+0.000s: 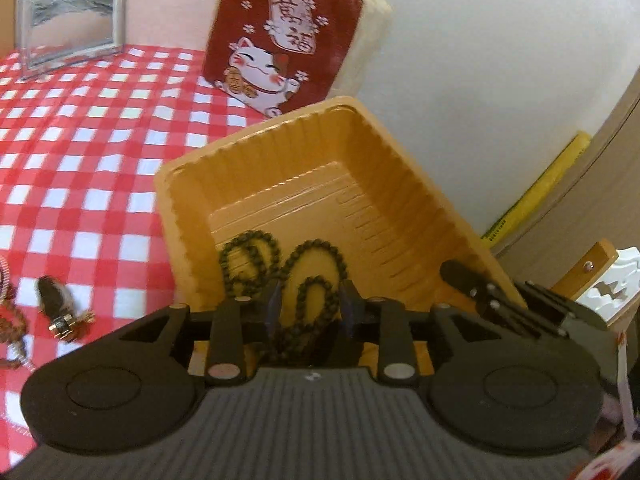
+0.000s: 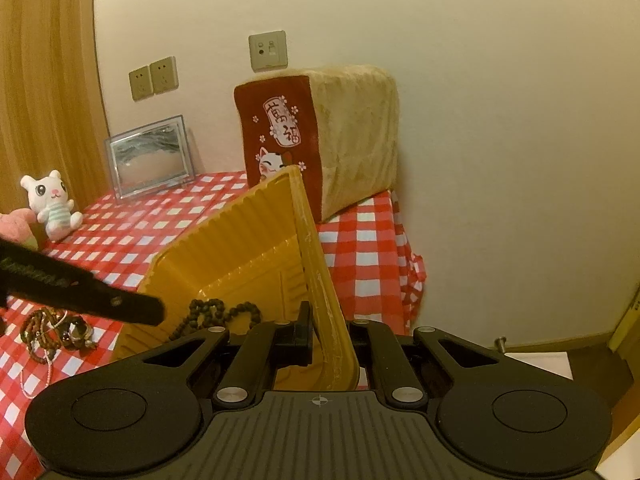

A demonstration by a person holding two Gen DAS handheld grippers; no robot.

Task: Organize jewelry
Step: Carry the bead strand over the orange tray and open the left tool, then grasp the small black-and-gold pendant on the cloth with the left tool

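A yellow ribbed plastic tray (image 1: 280,152) is held tilted above the red checked tablecloth (image 1: 80,160). Dark beads (image 1: 248,256) lie coiled in its low corner. My left gripper (image 1: 312,304) reaches into the tray with its jaws apart. A loop of the beads lies between the jaws and the pads do not press on it. My right gripper (image 2: 328,328) is shut on the tray's (image 2: 224,240) right wall. The beads (image 2: 216,312) show just left of it. More jewelry (image 1: 56,312) is piled on the cloth to the left of the tray.
A cushion with a lucky cat (image 2: 320,140) stands at the back against the wall, a picture frame (image 2: 150,156) to its left. A white plush toy (image 2: 52,204) sits at the far left. The table's edge (image 2: 400,240) drops off on the right.
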